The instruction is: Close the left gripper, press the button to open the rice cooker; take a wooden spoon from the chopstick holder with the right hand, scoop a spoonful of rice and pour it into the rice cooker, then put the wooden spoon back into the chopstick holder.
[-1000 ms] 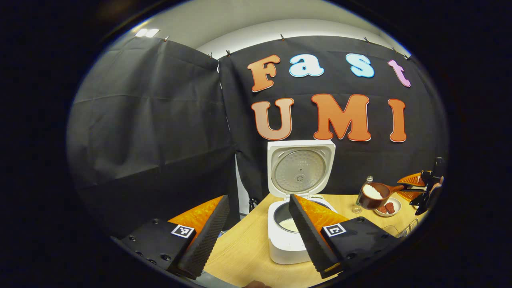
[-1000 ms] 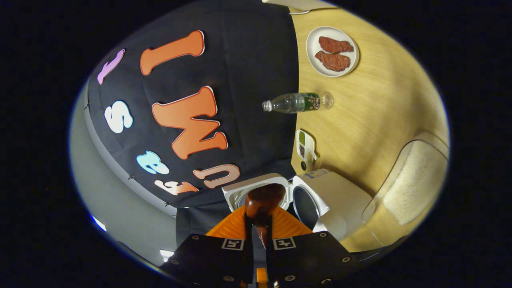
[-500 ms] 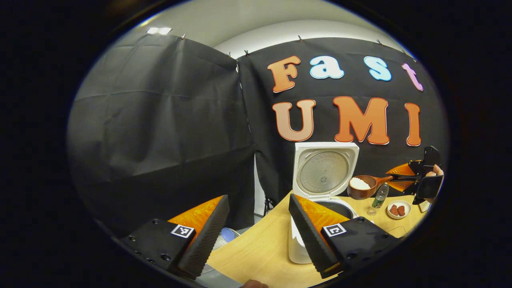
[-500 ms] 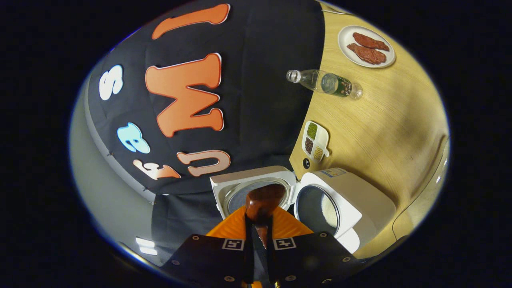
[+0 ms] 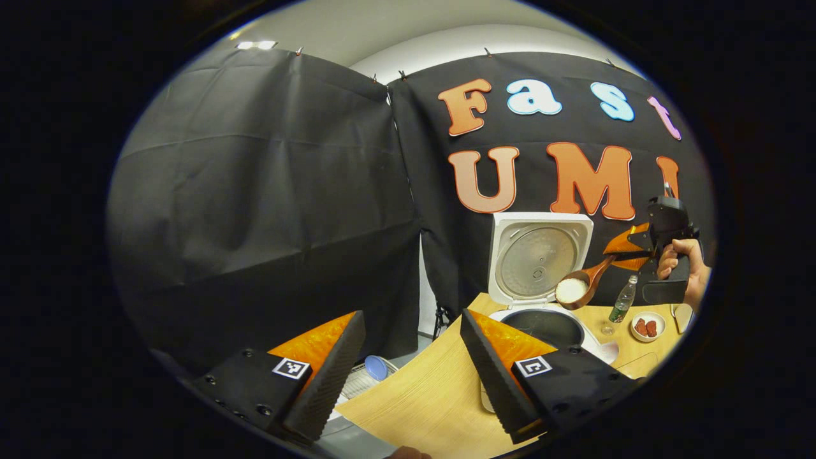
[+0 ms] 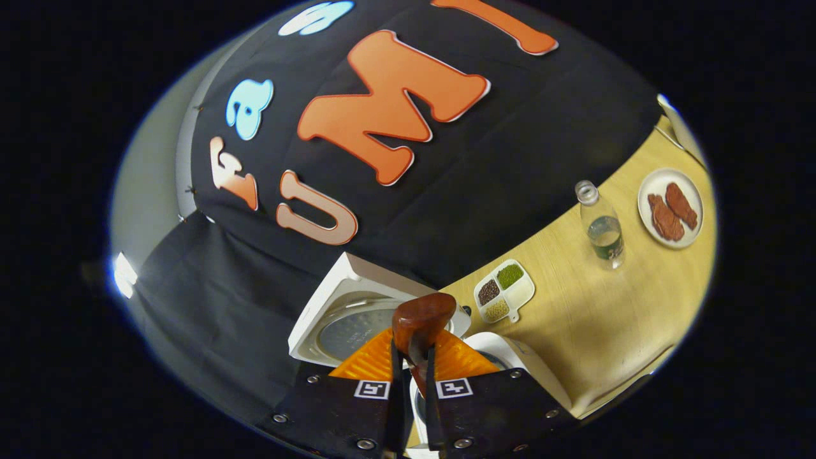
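Two grippers show: your left gripper (image 5: 408, 370), jaws wide apart and holding nothing, hangs over the worktop's (image 5: 421, 401) near edge with bare wood ahead. At 2 o'clock in the left gripper view, your right gripper (image 5: 628, 248), jaws clamped on the wooden spoon (image 5: 583, 284), tilts its rice-filled bowl above the open rice cooker (image 5: 542, 322).

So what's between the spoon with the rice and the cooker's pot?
Nothing but air. In the left gripper view, the wooden spoon, heaped with rice, hangs just above the rice cooker's open pot, held by the right gripper.
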Demonstrator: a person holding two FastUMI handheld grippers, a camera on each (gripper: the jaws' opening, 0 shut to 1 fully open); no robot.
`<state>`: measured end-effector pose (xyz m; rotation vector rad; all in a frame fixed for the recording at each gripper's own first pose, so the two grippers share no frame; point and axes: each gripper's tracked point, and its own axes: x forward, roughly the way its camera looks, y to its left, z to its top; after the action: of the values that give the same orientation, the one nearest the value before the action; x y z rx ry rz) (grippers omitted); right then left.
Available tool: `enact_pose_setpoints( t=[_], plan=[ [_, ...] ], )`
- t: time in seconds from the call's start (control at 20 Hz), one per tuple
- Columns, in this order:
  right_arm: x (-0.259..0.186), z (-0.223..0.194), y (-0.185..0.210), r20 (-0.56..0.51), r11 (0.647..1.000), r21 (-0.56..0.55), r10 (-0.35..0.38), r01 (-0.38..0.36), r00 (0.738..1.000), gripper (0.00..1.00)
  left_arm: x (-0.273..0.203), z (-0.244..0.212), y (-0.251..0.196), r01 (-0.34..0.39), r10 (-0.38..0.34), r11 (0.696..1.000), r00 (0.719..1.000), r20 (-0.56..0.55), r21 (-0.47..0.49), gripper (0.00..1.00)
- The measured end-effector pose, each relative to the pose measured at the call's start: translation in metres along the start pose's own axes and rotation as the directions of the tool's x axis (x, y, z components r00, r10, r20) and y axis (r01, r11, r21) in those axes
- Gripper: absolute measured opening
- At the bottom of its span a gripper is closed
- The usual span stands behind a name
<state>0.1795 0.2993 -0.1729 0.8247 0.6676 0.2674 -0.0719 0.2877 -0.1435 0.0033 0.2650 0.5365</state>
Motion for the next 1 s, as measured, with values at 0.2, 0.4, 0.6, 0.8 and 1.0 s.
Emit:
enact_pose_setpoints(
  t=[0.2, 0.4, 0.6, 0.8, 1.0],
  plan=[
    [0.01, -0.007, 0.003, 0.022, 0.987, -0.157, -0.042, 0.045, 0.999, 0.12, 0.011, -0.001, 0.004, -0.002, 0.002, 1.0, 1.0, -0.006, 0.005, 0.97],
    [0.016, -0.012, 0.008, 0.049, 0.958, -0.281, -0.05, 0.062, 0.998, 0.12, 0.019, 0.0, 0.0, 0.01, -0.01, 1.0, 1.0, -0.009, 0.015, 1.0],
    [0.014, -0.009, 0.026, 0.095, 0.896, -0.442, -0.008, 0.049, 0.995, 0.12, 0.025, 0.0, -0.007, 0.025, -0.025, 0.999, 1.0, -0.013, 0.022, 0.97],
    [0.009, -0.011, 0.047, 0.117, 0.813, -0.582, 0.042, 0.034, 0.992, 0.12, 0.028, 0.003, -0.01, 0.032, -0.031, 0.999, 0.999, -0.006, 0.027, 0.97],
    [-0.002, -0.018, 0.071, 0.087, 0.715, -0.698, 0.134, -0.035, 0.987, 0.12, 0.027, 0.001, -0.015, 0.034, -0.034, 0.999, 0.999, -0.007, 0.024, 0.96]
  ],
)
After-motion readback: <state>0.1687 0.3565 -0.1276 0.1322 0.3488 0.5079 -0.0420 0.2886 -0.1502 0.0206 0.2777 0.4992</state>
